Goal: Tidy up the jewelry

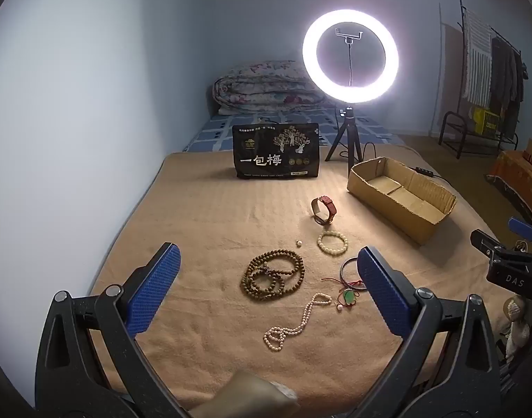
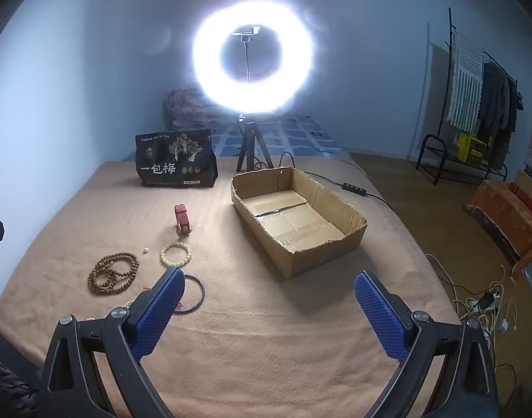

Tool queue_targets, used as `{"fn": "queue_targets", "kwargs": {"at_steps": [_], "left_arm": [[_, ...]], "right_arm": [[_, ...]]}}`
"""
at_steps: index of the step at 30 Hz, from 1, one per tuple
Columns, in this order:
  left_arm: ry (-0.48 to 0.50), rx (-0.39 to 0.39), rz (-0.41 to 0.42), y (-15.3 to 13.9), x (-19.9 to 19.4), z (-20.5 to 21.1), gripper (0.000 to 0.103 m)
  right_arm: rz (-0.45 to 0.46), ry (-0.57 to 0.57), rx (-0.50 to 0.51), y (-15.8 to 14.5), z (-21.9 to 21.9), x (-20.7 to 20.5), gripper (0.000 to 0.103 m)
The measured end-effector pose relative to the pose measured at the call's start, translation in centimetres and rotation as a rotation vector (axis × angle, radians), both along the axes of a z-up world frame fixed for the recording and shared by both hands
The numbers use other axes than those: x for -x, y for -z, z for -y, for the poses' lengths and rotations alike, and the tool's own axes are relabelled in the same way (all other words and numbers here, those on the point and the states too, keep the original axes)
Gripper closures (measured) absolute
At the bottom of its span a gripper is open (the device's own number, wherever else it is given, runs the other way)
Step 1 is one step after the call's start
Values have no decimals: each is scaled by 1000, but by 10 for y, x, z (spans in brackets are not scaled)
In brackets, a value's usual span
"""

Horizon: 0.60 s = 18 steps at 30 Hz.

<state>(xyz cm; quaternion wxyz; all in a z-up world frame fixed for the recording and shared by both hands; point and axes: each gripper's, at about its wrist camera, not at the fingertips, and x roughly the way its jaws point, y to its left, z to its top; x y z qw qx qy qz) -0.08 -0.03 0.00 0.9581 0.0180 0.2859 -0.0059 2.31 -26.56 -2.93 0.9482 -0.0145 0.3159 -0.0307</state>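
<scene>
Jewelry lies loose on a tan blanket (image 1: 203, 216). A brown wooden bead strand (image 1: 273, 274) is coiled in the middle, with a white pearl necklace (image 1: 294, 320) nearer me. Farther off lie a pale bead bracelet (image 1: 332, 242), a red-strapped watch (image 1: 323, 209), a dark bangle (image 1: 349, 271) with red cord, a green pendant (image 1: 349, 295) and a loose pearl (image 1: 299, 242). My left gripper (image 1: 267, 278) hovers open above the beads, holding nothing. My right gripper (image 2: 269, 299) is open over bare blanket, between the bangle (image 2: 196, 292) and an empty cardboard box (image 2: 349, 240).
A black snack bag (image 1: 276, 151) stands upright at the back. A lit ring light (image 1: 349, 55) on a tripod stands behind the box, its cable trailing right. A folded quilt (image 1: 266, 87) lies against the wall. Cables and a power strip (image 2: 485, 301) lie on the floor.
</scene>
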Motion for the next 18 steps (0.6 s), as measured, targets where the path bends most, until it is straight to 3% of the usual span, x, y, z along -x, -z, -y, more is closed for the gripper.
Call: {"fn": "queue_targets", "kwargs": {"at_steps": [18], "left_arm": [[-2, -8, -2, 0, 0, 1, 0]], "right_arm": [[-13, 2, -9, 0, 1, -2, 4]]}}
